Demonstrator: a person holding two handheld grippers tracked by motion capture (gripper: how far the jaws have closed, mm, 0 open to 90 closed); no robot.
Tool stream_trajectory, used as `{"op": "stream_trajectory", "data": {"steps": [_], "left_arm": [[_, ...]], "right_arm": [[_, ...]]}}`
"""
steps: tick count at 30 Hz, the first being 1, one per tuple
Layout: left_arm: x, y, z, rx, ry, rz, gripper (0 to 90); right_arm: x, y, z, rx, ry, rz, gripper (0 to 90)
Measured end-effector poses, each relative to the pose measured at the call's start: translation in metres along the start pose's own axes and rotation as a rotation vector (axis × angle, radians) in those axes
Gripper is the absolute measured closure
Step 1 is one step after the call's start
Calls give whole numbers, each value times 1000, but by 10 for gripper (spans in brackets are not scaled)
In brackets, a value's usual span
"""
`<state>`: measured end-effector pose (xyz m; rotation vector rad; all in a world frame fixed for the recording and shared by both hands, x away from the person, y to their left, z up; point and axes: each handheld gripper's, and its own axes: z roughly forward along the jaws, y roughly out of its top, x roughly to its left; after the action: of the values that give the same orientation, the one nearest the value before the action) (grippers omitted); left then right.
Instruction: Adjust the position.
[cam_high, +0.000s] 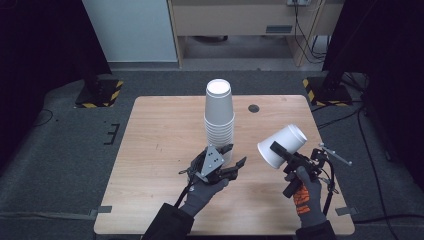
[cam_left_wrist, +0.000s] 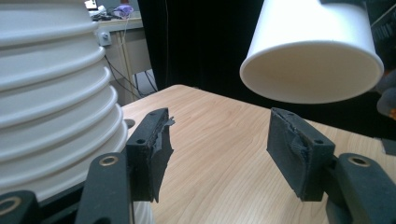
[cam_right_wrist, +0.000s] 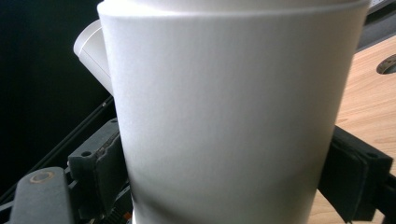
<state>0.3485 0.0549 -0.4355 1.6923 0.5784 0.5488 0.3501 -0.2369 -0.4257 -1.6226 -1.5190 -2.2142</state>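
Between the two black pads of the right gripper (cam_high: 284, 153) sits a single white paper cup (cam_high: 281, 145), clamped across its side wall and held clear above the table (cam_high: 165, 125). From the high view the cup lies tilted, its open mouth turned toward the left and down and its closed base pointing up and to the right. The right gripper view has the cup wall (cam_right_wrist: 224, 116) close up, pressed between a pad on each side. A gloved right hand (cam_high: 305, 192) with orange marking grips the handle below, near the right front part of the table.

Left of it, the left gripper (cam_high: 235, 155) rests low over the table with its jaws spread apart and nothing between them; in the left gripper view the bare wood shows between the two pads (cam_left_wrist: 152, 154). Its near jaw lies just beside the foot of a tall stack of upturned white cups (cam_high: 219, 122), which stands upright near the middle of the table; whether it touches the stack I cannot tell. The same stack's ribbed rims (cam_left_wrist: 51, 107) fill the left side of the left gripper view, and the held cup (cam_left_wrist: 313, 51) hangs above right, mouth facing down toward the camera. A grey-gloved left hand (cam_high: 202, 192) holds that gripper.

A small dark round hole (cam_high: 254, 108) sits in the tabletop toward the far right. Grey carpet (cam_high: 60, 165) surrounds the table.
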Motion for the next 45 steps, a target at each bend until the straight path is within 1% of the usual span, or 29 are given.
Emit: {"op": "stream_trajectory", "data": {"steps": [3, 8, 11, 15, 17, 18, 19, 22, 25, 27, 35, 39, 41, 42, 43, 45], "left_arm": [[-1, 0, 5, -7, -4, -8, 391], [-2, -1, 13, 2, -11, 0, 392], [-4, 0, 17, -8, -20, -8, 392], [-6, 1, 26, -17, -39, -9, 395], [-8, 1, 29, -20, -47, -1, 398], [-9, 1, 31, -24, -50, 1, 400], [-10, 1, 33, -25, -54, 1, 402], [-12, -1, 39, -27, -63, -1, 404], [-14, -2, 43, -25, -64, -1, 407], [-14, -3, 45, -30, -66, -9, 411], [-14, -2, 52, -52, -63, -19, 423], [-15, -2, 58, -56, -67, -27, 450], [-15, -2, 60, -61, -64, -23, 464], [-15, -3, 60, -64, -63, -23, 474], [-15, -3, 61, -65, -62, -20, 484], [-15, -4, 61, -71, -55, -12, 515]], "right_arm": [[-1, 0, 0, 2, 3, -1, 143], [-2, -1, 1, 6, 2, 5, 144], [-1, -2, 1, 11, 2, 6, 144], [0, -3, 2, 15, 6, 4, 144], [-1, -4, 3, 18, 4, 1, 144], [-1, -5, 3, 23, 4, 6, 144], [-2, -5, 4, 27, 4, -2, 143], [-3, -8, 6, 37, 1, 1, 143], [-5, -10, 9, 48, 0, 12, 144], [-5, -12, 10, 56, 4, 18, 143], [-2, -16, 13, 75, 8, 13, 143], [-2, -17, 14, 80, 9, 18, 143], [-4, -18, 15, 82, 10, 19, 142], [-4, -18, 15, 86, 10, 31, 142], [-4, -19, 15, 89, 6, 29, 142], [-5, -20, 17, 98, 11, 43, 142]]}}
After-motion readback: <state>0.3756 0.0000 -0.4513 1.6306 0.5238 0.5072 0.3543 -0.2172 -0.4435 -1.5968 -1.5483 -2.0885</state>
